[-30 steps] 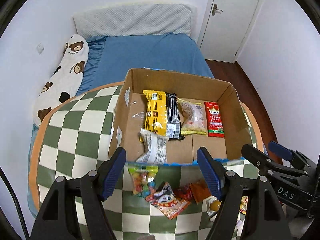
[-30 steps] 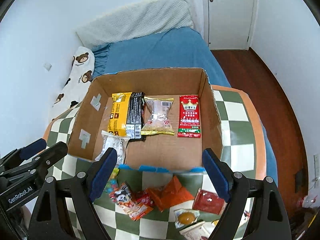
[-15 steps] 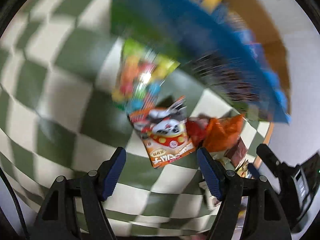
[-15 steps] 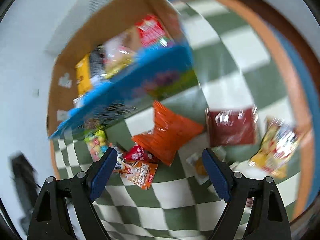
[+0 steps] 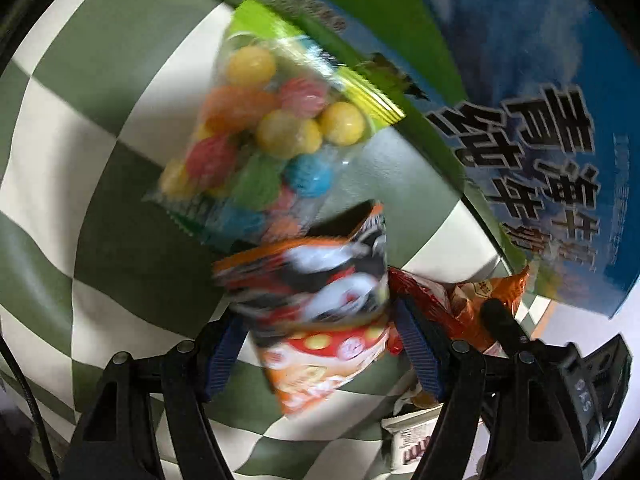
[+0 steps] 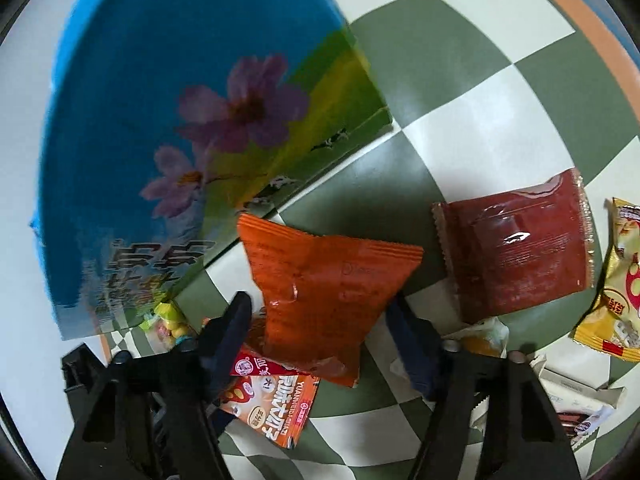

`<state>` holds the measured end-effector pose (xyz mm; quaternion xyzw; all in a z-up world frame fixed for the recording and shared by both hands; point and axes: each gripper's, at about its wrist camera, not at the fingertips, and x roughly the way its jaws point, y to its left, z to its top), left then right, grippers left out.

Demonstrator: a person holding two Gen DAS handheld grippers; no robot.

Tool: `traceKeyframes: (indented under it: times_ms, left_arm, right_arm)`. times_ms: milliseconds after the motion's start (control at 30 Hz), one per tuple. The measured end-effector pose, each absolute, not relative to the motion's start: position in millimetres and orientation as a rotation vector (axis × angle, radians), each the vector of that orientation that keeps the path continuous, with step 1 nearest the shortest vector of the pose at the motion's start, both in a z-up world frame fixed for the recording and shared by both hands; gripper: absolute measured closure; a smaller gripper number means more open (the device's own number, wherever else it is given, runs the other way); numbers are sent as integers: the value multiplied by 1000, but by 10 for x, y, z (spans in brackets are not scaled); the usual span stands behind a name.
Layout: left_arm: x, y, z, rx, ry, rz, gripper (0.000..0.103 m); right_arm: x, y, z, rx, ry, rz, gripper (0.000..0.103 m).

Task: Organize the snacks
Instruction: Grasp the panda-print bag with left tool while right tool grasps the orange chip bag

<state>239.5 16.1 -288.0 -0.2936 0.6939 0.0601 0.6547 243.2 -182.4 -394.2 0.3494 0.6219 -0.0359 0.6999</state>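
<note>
My left gripper [image 5: 320, 354] points down at the checkered table, open, its blue pads either side of an orange-and-red cartoon snack packet [image 5: 320, 312]. A clear bag of coloured candy balls [image 5: 260, 140] lies just beyond that packet. My right gripper [image 6: 320, 320] is closing on an orange foil packet [image 6: 324, 292], and its pads meet the packet's two sides. The cartoon packet [image 6: 272, 404] shows under that gripper's left finger. The cardboard box's blue and green printed outer wall [image 5: 520, 100] [image 6: 180, 120] rises right behind the packets; its inside is hidden.
A dark red packet [image 6: 516, 248] lies to the right of the orange one, a yellow packet [image 6: 616, 300] further right. White wrapped bars [image 6: 572, 400] and a small pale packet [image 6: 480, 336] lie near the right finger. The green-and-white checkered cloth [image 6: 480, 80] runs to an orange rim.
Both grippers have dropped from above the box and tipped down to the packets in front of it. The right jaws have narrowed onto the orange packet. The left jaws now straddle the cartoon packet.
</note>
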Motion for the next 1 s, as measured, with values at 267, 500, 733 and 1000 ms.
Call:
traceKeyframes:
  times_ms: [267, 500, 733, 1000]
  left_arm:
    - [2407, -189, -2808, -276, 1606, 24, 39]
    - [2162, -505, -2830, 85, 1637, -47, 39]
    - [2096, -420, -2974, -134, 1704, 10, 37]
    - [1773, -436, -2960, -170, 1661, 46, 43]
  right_arm:
    - [2516, -1609, -3920, 424, 1578, -4, 51]
    - [2324, -1178, -3921, 74, 1676, 143, 53]
    - [2266, -1225, -3957, 213, 1660, 107, 38]
    - [2171, -1284, -3989, 260, 1611, 70, 49]
